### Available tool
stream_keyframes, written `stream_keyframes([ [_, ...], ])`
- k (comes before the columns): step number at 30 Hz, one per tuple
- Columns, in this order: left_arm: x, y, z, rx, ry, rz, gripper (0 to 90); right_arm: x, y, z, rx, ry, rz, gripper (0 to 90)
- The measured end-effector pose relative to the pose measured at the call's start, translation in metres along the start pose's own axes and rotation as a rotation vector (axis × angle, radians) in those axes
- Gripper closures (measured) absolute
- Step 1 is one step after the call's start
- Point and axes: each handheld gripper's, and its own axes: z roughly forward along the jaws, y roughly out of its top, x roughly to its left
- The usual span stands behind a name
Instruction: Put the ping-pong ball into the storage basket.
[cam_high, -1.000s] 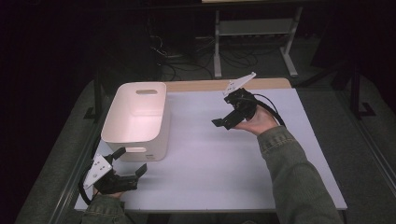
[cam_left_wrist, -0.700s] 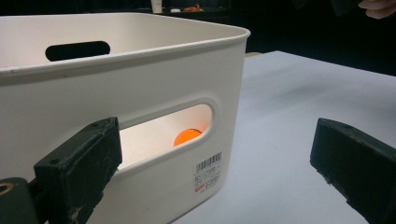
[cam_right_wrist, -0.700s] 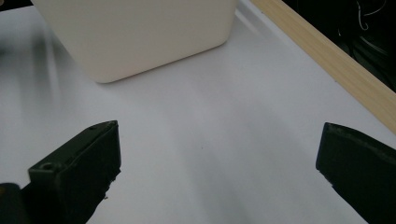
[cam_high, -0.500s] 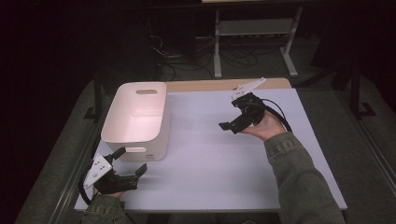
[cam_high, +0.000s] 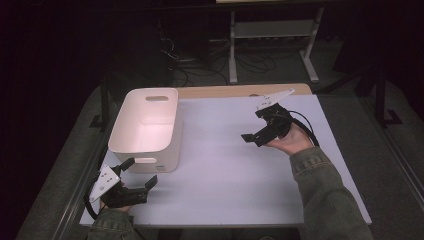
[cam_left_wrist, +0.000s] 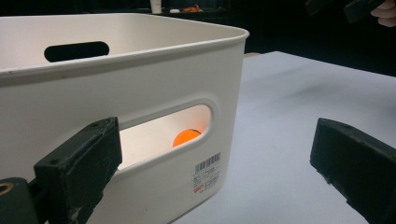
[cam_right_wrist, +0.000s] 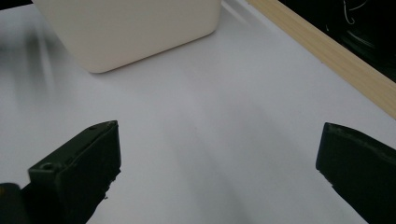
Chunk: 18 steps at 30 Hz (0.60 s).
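Observation:
A white plastic bin (cam_high: 145, 145) with handle slots stands on the left of the white table (cam_high: 225, 170). Through its near slot an orange ball (cam_left_wrist: 185, 137) shows inside the bin (cam_left_wrist: 154, 88). My left gripper (cam_high: 141, 171) rests at the near left corner, just in front of the bin, open with nothing between its jaws (cam_left_wrist: 217, 140). My right gripper (cam_high: 253, 125) is held over the right half of the table, open and empty, pointing left toward the bin (cam_right_wrist: 130, 32). Bare tabletop lies between its jaws (cam_right_wrist: 219, 149).
A wooden strip (cam_high: 225, 91) runs along the table's far edge, also in the right gripper view (cam_right_wrist: 327, 51). Beyond it on the dark floor are a metal stand (cam_high: 272, 35) and loose cables (cam_high: 190, 65). A grey border surrounds the table.
The right gripper has drifted to the right and slightly nearer, staying open. The left gripper and the bin have not moved.

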Motion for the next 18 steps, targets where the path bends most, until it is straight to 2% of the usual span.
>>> stream_keyframes([
  [14, 0.0, 0.0, 0.001, 0.005, 0.004, 0.002, 1.6, -0.001, -0.029, -0.009, -0.024, -0.014, 0.041, 0.0],
  [18, 0.0, 0.0, 0.0, 0.005, 0.005, 0.002, 1.6, 0.0, -0.037, -0.009, -0.013, -0.014, 0.044, 0.0],
])
